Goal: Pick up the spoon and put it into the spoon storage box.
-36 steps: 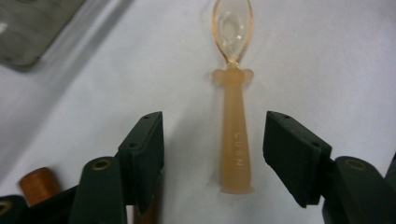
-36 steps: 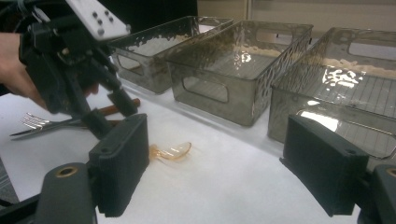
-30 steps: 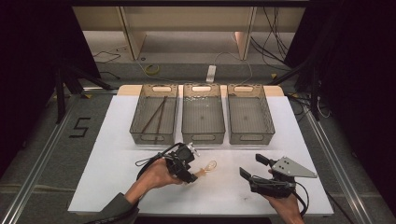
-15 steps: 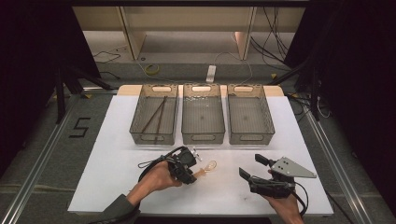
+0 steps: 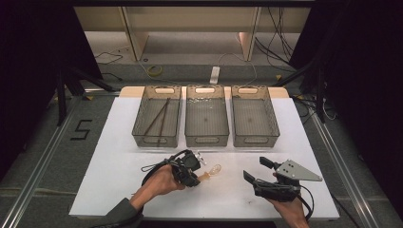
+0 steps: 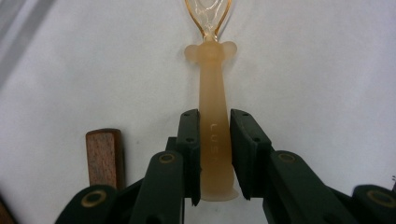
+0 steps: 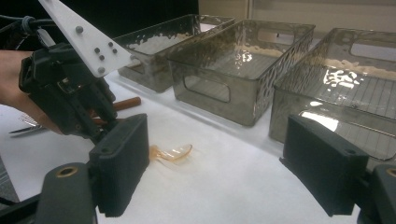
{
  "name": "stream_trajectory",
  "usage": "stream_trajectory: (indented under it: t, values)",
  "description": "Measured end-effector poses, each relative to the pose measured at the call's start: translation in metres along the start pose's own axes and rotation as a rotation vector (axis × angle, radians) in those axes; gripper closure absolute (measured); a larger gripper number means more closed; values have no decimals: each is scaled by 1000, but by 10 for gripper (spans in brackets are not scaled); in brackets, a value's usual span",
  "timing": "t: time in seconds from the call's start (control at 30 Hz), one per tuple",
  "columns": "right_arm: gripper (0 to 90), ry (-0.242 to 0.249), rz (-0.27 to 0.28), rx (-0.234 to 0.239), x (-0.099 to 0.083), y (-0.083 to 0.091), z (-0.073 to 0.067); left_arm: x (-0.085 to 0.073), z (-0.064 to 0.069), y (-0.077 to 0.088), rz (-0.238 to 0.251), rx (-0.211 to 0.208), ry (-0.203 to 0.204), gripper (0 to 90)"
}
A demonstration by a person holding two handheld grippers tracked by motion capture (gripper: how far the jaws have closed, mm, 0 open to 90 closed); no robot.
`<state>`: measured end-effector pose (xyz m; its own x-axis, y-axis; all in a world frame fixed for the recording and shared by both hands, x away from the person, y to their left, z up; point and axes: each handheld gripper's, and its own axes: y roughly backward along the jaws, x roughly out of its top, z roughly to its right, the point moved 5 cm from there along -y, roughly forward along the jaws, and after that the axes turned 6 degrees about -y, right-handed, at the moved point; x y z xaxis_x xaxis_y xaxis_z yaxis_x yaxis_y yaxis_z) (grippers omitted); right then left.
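Left tool [image 6: 215, 154] just squeezing in, now clamped on spoon [image 6: 214, 140] handle, flat on table [image 5: 119, 161]. Right tool [image 5: 260, 170] wide apart, empty. Grabbing step. Next: lift gently toward bins [image 5: 206, 138].

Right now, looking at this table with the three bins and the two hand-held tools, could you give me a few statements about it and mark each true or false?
1. The left gripper has its fingers closed on the handle of the amber spoon. True.
2. The right gripper holds the spoon's bowl. False: its fingers stand wide apart with nothing between them.
3. The left bin holds two dark sticks. True.
4. The spoon lies inside the middle bin. False: it lies on the white table, in front of the bins.
5. Four bins stand in the row. False: there are three.
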<state>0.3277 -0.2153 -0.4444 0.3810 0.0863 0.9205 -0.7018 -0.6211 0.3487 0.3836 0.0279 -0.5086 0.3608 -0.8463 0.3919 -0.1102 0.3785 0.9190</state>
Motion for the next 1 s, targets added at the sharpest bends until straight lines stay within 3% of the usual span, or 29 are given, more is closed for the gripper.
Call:
stream_trajectory:
  t: [0.5,1.0]
  values:
    - [232,-2,-1,-2,0,0,0,2,-7,10,62,8,17,739]
    - [233,-3,-1,1,0,0,0,5,-14,22,149,49,48,738]
